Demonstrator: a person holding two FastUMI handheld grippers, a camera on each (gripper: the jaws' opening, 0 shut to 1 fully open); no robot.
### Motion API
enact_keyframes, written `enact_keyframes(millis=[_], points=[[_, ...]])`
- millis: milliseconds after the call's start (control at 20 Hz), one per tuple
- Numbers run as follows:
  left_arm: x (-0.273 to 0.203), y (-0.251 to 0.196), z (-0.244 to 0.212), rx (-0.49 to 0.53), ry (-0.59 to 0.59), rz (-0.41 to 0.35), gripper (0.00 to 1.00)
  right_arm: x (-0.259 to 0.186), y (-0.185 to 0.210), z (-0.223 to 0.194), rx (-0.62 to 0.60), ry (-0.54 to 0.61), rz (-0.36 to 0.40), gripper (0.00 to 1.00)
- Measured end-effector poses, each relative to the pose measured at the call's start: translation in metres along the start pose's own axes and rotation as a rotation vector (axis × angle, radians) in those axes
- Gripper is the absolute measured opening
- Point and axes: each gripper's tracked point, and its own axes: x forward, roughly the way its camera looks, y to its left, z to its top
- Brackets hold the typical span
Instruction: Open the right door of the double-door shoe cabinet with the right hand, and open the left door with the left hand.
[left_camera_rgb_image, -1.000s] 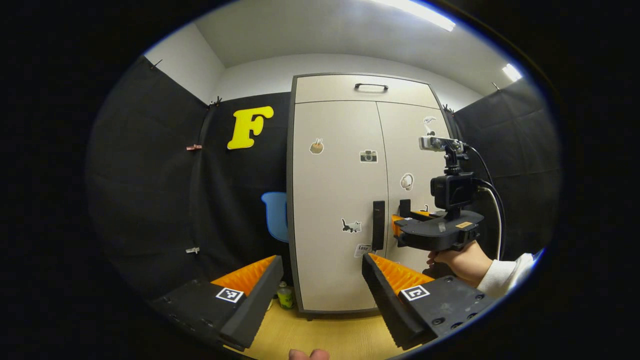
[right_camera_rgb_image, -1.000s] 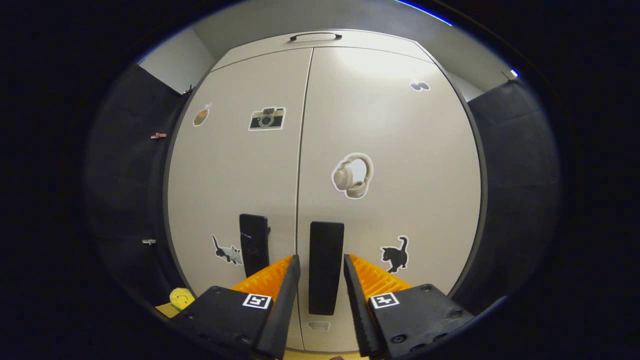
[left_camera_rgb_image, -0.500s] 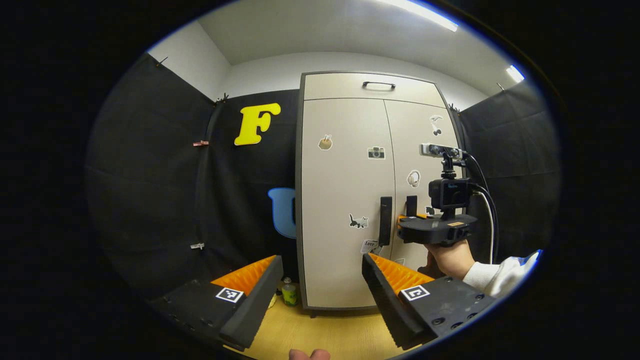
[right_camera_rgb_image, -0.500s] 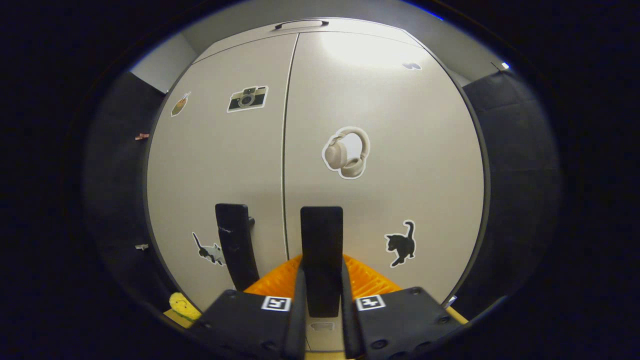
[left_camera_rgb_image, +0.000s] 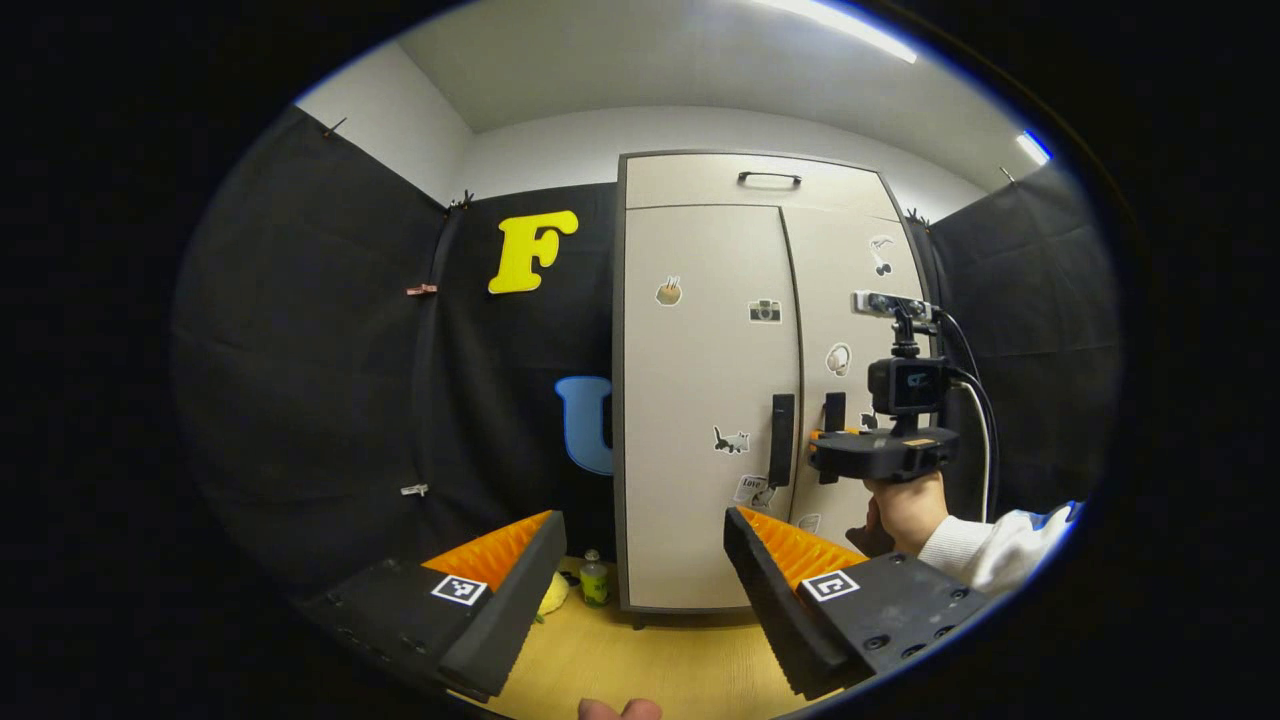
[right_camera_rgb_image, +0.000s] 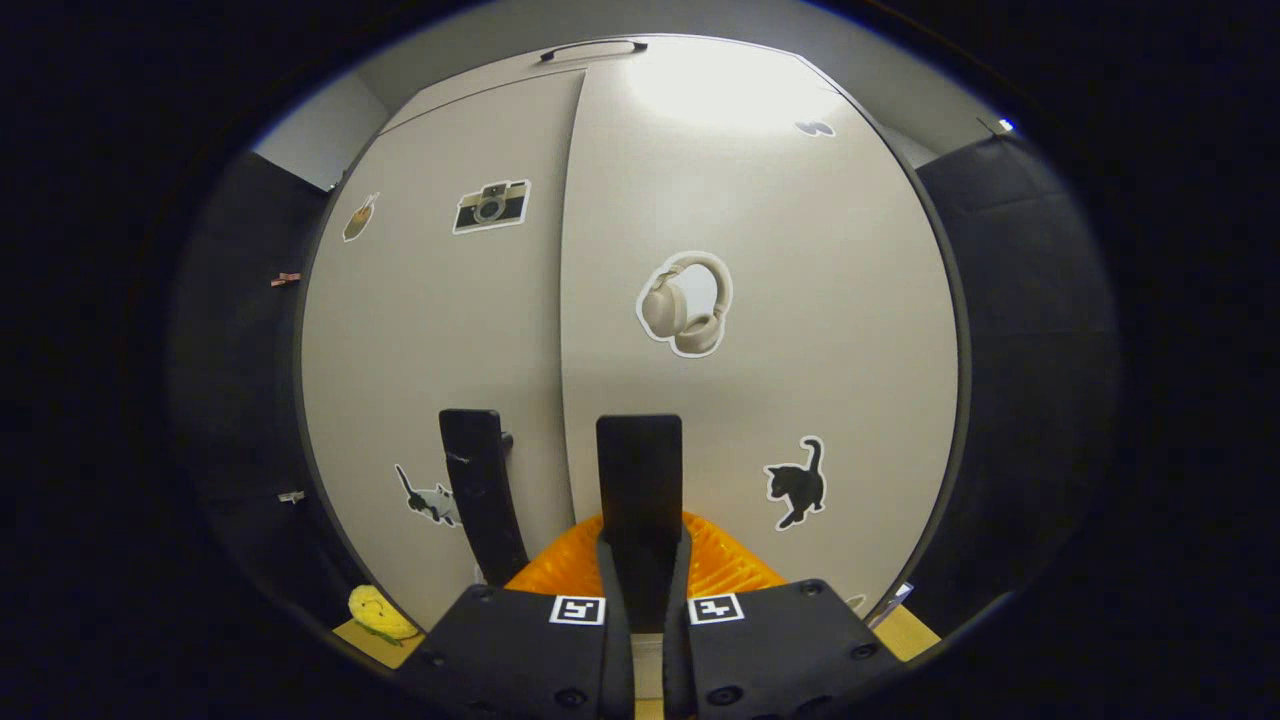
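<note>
The beige double-door shoe cabinet (left_camera_rgb_image: 700, 400) stands ahead in the left gripper view, with stickers on both doors. My right gripper (right_camera_rgb_image: 640, 545) is shut on the black vertical right door handle (right_camera_rgb_image: 640, 470), both fingers pressing its lower part. The left door handle (right_camera_rgb_image: 478, 490) hangs free just left of it. I cannot tell whether the right door is ajar. From the left gripper view, a hand (left_camera_rgb_image: 905, 505) holds the right gripper (left_camera_rgb_image: 828, 445) at the right handle (left_camera_rgb_image: 834, 410). My left gripper (left_camera_rgb_image: 640, 560) is open, well back from the left handle (left_camera_rgb_image: 782, 440).
A yellow plush toy (left_camera_rgb_image: 552, 592) and a small green bottle (left_camera_rgb_image: 594, 580) sit on the wooden floor (left_camera_rgb_image: 650, 660) at the cabinet's left foot. A top drawer with a dark handle (left_camera_rgb_image: 768, 178) caps the cabinet. Black cloth walls stand on both sides.
My right gripper has gone from open around the right handle to shut on it. The left gripper has drawn back, so the cabinet looks smaller and farther.
</note>
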Motion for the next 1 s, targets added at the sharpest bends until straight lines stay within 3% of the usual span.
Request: enact_keyframes(millis=[450, 1000], points=[[-0.012, -0.013, 0.004, 0.015, -0.002, -0.001, 0.98, -0.074, -0.027, 0.004, 0.022, -0.001, 0.042, 0.15], [-0.033, -0.023, 0.009, 0.026, -0.009, 0.006, 0.98, -0.127, -0.067, 0.012, 0.025, 0.005, 0.057, 0.14]])
